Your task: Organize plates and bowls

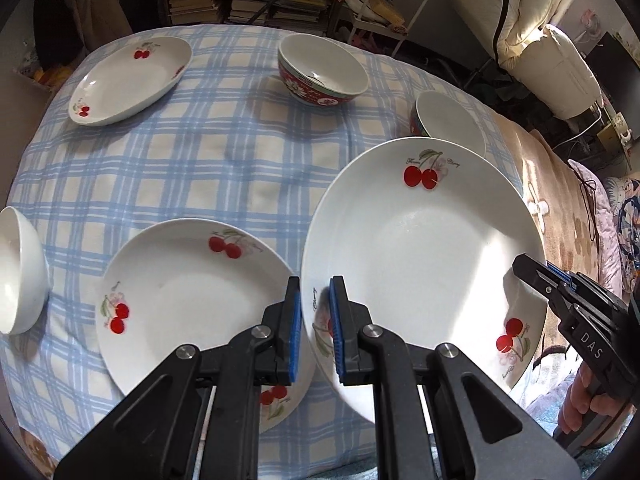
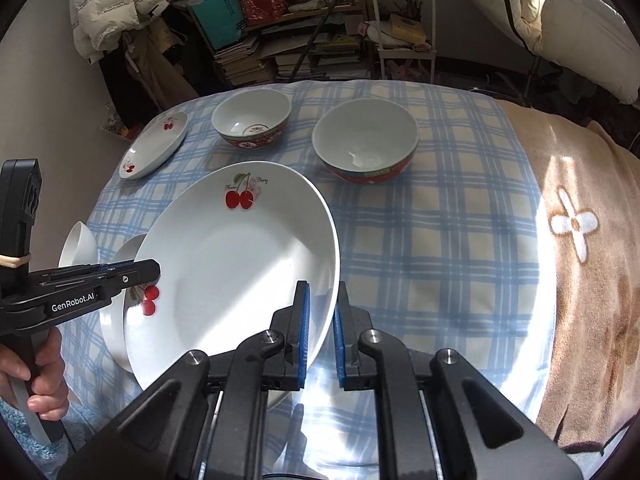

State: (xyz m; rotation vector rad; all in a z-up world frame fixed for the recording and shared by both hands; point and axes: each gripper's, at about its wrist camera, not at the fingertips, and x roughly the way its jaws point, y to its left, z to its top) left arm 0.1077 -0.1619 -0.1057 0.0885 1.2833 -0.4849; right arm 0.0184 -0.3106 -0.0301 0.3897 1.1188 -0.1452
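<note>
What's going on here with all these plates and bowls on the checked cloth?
A person is sorting dishes with a hand-held gripper in each hand. The left hand-held gripper and the right hand-held gripper are both shut on opposite rims of one large cherry plate, held tilted above the checked cloth. A second cherry plate lies flat beside it, a third sits at the far corner, and two red-patterned bowls wait further back.

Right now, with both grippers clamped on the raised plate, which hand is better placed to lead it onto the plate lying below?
Left, probably. The left gripper grips the held plate on the rim beside the lower plate; the right gripper holds the far rim.
</note>
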